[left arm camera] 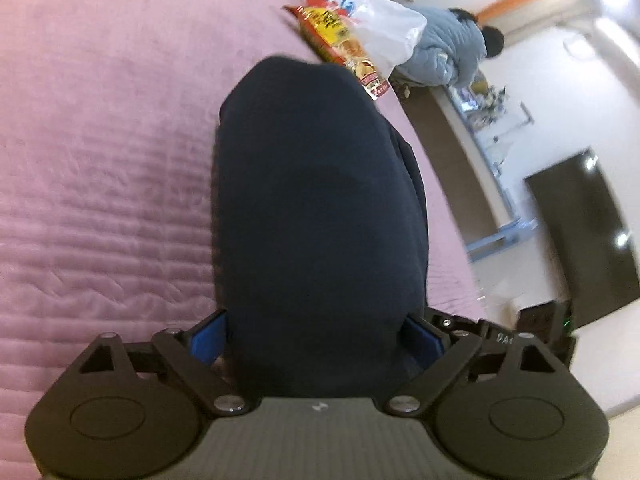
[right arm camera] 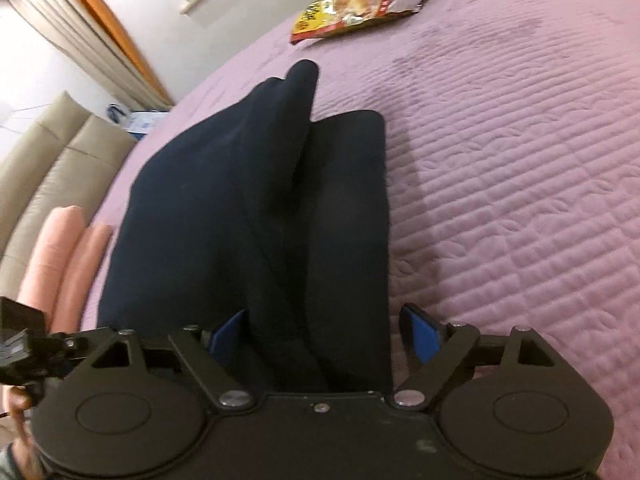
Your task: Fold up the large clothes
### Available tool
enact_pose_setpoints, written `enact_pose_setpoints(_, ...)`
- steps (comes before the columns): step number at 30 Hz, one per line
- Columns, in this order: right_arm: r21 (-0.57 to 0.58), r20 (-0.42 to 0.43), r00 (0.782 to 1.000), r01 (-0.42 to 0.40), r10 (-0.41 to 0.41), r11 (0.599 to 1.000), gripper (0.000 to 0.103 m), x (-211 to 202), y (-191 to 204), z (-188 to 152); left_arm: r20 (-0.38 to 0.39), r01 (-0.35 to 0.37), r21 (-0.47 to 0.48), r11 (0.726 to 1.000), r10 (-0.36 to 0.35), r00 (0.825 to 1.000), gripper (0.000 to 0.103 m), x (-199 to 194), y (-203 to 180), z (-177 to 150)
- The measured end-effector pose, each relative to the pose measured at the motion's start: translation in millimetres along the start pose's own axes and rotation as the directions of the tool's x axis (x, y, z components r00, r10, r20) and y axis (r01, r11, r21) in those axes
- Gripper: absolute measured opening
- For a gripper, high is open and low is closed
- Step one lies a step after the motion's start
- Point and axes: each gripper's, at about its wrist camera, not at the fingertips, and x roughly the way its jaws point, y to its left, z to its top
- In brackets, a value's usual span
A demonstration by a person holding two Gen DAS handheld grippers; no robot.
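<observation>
A dark navy, soft-knit garment (left arm camera: pixel 320 208) lies draped in a long bundle on a pink quilted bedspread (left arm camera: pixel 112 168), running straight out from the left gripper (left arm camera: pixel 316 336), whose blue-padded fingers (left arm camera: pixel 208 340) stand spread on either side of the cloth with the fabric bulging between them; whether the pads actually pinch it cannot be told, since the cloth hides the contact. On that gripper's black linkage the letters "DA" can be read at the right edge, the rest cut off. In the right wrist view the same navy garment (right arm camera: pixel 256 216) shows two folded layers, one raised and ridged on the left, one flat on the right, passing between the right gripper (right arm camera: pixel 326 336); its blue pads (right arm camera: pixel 422 334) stand apart, the right pad clear of the cloth edge with bedspread showing in the gap. Beyond the garment on the pink bedspread (right arm camera: pixel 520 152) lies a red-and-yellow snack packet (right arm camera: pixel 356 6) with printed writing too blurred to read, touching a white plastic bag with blue circular logos (left arm camera: pixel 360 8). A person in a pale blue padded jacket (left arm camera: pixel 452 48) crouches beside the bed, and a beige padded headboard (right arm camera: pixel 48 168) with rolled peach-coloured cushions (right arm camera: pixel 68 256) sits at the far left.
</observation>
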Motion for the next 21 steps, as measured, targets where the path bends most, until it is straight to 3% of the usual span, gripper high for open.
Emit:
enact_pose_setpoints(1, -0.002, 0.002, 1.0, -0.017, 0.017, 1.0, 0.097, 1.2, 0.1, 0.8, -0.006, 0.032, -0.037, 0.999, -0.033, 0.999, 0.094, 5.2, 6.4, 0.0)
enact_pose_setpoints(4, 0.032, 0.005, 0.995, -0.099, 0.099, 0.995, 0.064, 5.7, -2.5, 0.0, 0.002, 0.096, -0.09, 0.991, -0.096, 0.995, 0.092, 17.9, 18.0, -1.7)
enact_pose_setpoints(6, 0.078, 0.02, 0.991, -0.133, 0.132, 0.988, 0.052, 5.5, -3.3, -4.0, 0.004, 0.109, -0.079, 0.991, -0.109, 0.994, 0.085, 19.0, 17.5, -2.1)
enact_pose_setpoints(8, 0.075, 0.041, 0.992, -0.125, 0.122, 0.989, 0.046, 1.4, 1.3, -8.5, 0.021, 0.11, -0.064, 0.992, -0.109, 0.994, 0.064, 13.0, 17.0, -4.1)
enact_pose_setpoints(11, 0.072, 0.076, 0.988, -0.142, 0.137, 0.987, 0.04, -15.0, 14.2, -13.0, 0.042, 0.135, -0.032, 0.99, -0.133, 0.99, 0.052, -4.4, 11.3, -10.0)
enact_pose_setpoints(17, -0.034, 0.095, 0.979, -0.178, 0.181, 0.983, 0.039, -73.5, 68.2, -36.8, 0.093, 0.253, 0.019, 0.967, -0.253, 0.963, 0.051, -74.8, -7.9, -39.1)
enact_pose_setpoints(21, -0.097, 0.091, 0.977, -0.182, 0.191, 0.978, 0.039, -124.9, 118.4, -79.4, 0.103, 0.278, 0.042, 0.96, -0.281, 0.954, 0.051, -138.7, -23.7, -79.4)
